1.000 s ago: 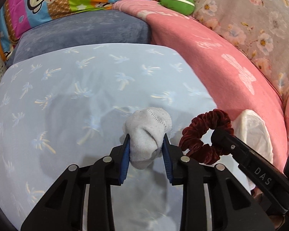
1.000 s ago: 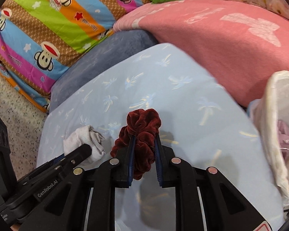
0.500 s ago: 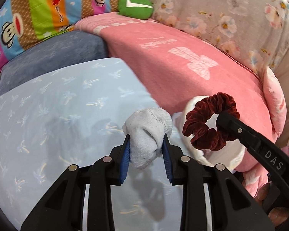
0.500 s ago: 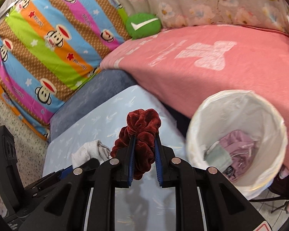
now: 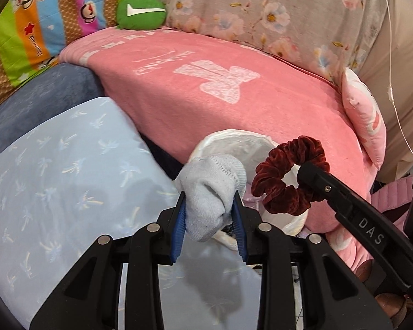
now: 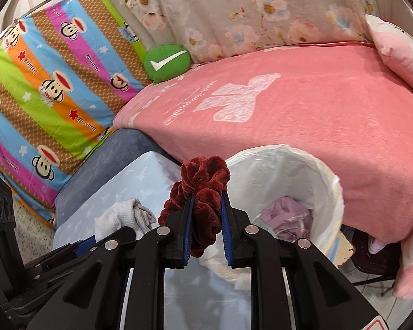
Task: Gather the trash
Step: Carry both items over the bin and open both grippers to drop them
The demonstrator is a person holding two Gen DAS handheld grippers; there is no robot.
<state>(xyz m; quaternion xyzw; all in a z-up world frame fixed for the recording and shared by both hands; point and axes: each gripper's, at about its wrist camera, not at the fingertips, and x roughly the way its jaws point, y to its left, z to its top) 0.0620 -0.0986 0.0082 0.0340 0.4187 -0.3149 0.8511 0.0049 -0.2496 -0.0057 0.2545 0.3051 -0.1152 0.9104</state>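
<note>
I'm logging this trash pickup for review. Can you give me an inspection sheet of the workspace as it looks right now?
Surface: light blue palm-print cloth, bare where visible.
Job's things: white sock and dark red scrunchie, both lifted; bin with white liner holds purple cloth.
Clutter: nothing seen.
Grippers: left gripper shut on sock; right gripper shut on scrunchie.
Cables: thin white cord hanging at the right.
Surroundings: pink blanket, green cushion, striped monkey-print sheet, floral fabric.

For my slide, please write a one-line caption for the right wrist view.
Right tongs grip a dark red scrunchie beside a white-lined bin already holding purple cloth.
</note>
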